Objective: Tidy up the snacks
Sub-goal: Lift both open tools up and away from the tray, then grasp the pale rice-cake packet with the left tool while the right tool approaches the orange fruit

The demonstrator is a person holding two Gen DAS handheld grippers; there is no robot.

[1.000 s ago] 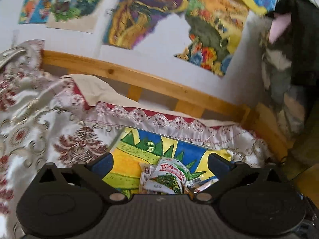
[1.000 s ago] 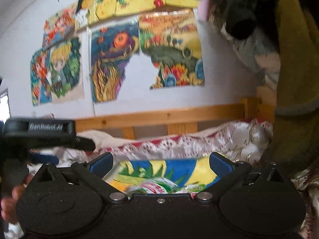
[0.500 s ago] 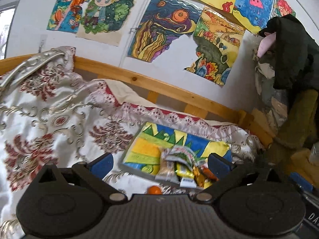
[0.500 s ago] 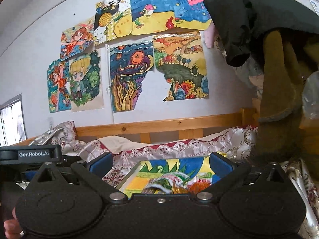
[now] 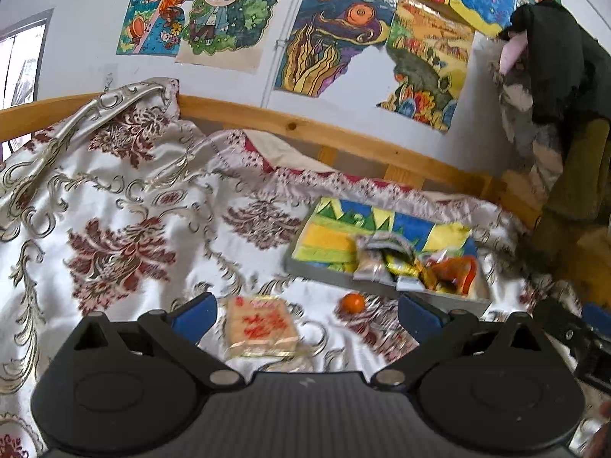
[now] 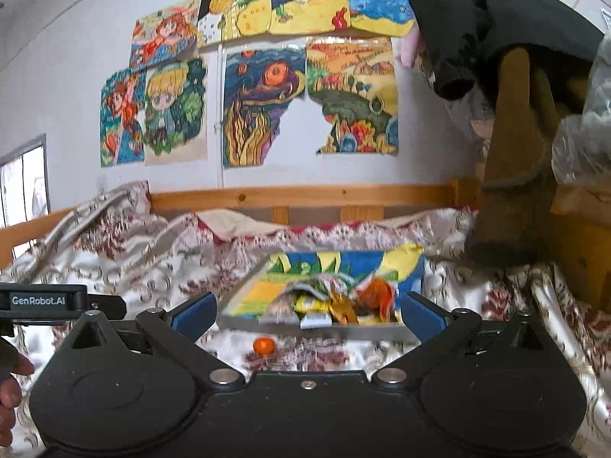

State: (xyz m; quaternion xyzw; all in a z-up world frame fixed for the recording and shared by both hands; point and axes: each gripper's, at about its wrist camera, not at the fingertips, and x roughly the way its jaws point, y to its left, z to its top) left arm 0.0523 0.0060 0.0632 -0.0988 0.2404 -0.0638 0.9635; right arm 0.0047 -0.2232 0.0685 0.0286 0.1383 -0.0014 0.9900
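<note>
Both grippers hang above a bed covered in a white and red patterned bedspread [image 5: 126, 229]; the left gripper [image 5: 307, 315] has its 2 blue-tipped fingers spread wide and empty, and the right gripper [image 6: 305, 315] is spread the same way, gripping nothing. A flat snack packet [image 5: 261, 324] with red print lies on the bedspread between the left gripper's fingers, its long axis running near to far; a small orange fruit [image 5: 353, 302] sits just right of it. Farther right, a shallow tray [image 5: 328, 269] with a colourful painted lining holds a heap of snack bags [image 5: 414, 261] at its near right end; the tray's long side runs left to right.
</note>
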